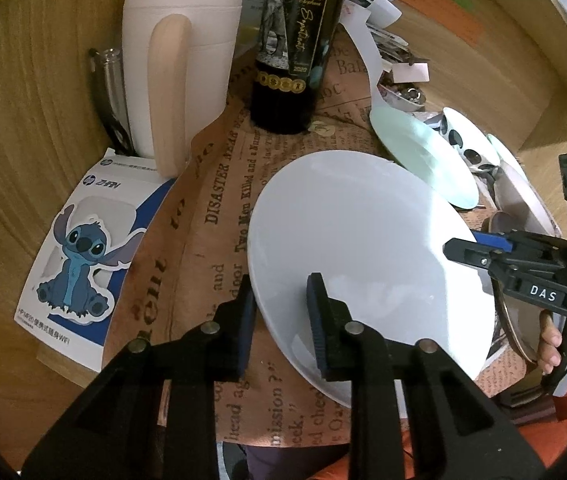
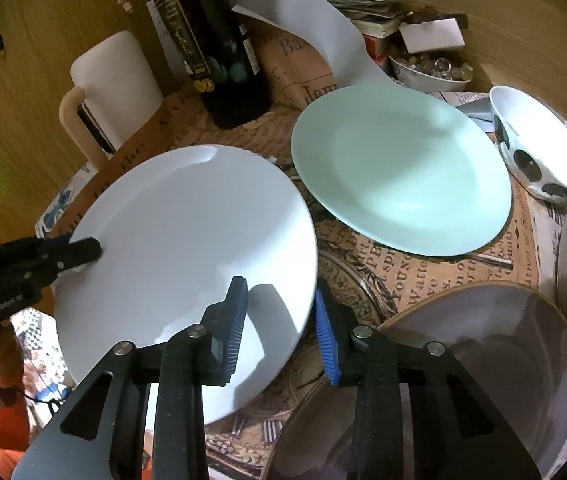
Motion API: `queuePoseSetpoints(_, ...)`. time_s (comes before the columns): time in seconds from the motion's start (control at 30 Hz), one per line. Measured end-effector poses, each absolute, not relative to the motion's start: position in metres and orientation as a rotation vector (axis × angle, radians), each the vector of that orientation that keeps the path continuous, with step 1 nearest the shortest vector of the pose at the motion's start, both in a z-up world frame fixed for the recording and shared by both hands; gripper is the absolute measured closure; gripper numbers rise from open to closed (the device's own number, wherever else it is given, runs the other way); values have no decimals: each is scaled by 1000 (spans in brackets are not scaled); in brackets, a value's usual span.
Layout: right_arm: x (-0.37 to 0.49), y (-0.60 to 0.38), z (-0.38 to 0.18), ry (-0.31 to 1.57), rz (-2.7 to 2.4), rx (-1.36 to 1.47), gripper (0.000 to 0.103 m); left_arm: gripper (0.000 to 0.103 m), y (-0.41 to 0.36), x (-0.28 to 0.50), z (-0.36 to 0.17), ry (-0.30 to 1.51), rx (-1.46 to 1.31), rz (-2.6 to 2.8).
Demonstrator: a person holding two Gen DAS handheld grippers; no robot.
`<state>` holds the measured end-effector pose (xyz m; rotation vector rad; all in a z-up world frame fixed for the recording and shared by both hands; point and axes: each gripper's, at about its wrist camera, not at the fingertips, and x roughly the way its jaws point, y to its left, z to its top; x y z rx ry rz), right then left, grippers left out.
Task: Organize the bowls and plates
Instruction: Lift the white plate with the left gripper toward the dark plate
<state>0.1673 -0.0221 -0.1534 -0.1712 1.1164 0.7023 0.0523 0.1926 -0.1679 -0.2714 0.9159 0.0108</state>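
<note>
The left hand-held gripper [image 1: 281, 316] in the left wrist view stands nearly closed across the near rim of the white plate [image 1: 363, 248]: one blue pad is under the rim on the outside, the other lies on the plate's inner face, so the rim is pinched between them. The plate sits tilted above the newspaper-print cloth [image 1: 219, 216] that covers the desk [image 1: 23, 120]. At the right edge of the plate, the right hand-held gripper [image 1: 457, 246] clamps the opposite rim, and fingers [image 1: 549, 340] of a person hold its handle. Behind the white plate lies a mint green plate [image 1: 423, 148], and further right a spotted bowl [image 1: 467, 140]. A white jug [image 1: 203, 60] with a pale handle, a dark wine bottle [image 1: 287, 48] and a box with a blue cartoon sticker [image 1: 79, 256] stand at the back and left.

In the right wrist view, the right hand-held gripper [image 2: 281, 320] has its fingers close together around the near right rim of the white plate [image 2: 187, 240], one pad over the plate and one beyond its edge. The left hand-held gripper [image 2: 79, 250] grips the far left rim. The mint green plate [image 2: 399, 168] lies flat on the cloth, just beside the white one. The spotted bowl [image 2: 531, 148] is at right, and a grey bowl with a brown rim [image 2: 483, 360] sits close under the gripper.
</note>
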Motion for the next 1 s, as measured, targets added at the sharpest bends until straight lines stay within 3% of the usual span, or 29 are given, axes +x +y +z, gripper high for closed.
queuePoseSetpoints(1.0,156,-67,-103,954,644,-28,76,77,156,62,-136,837,-264,50)
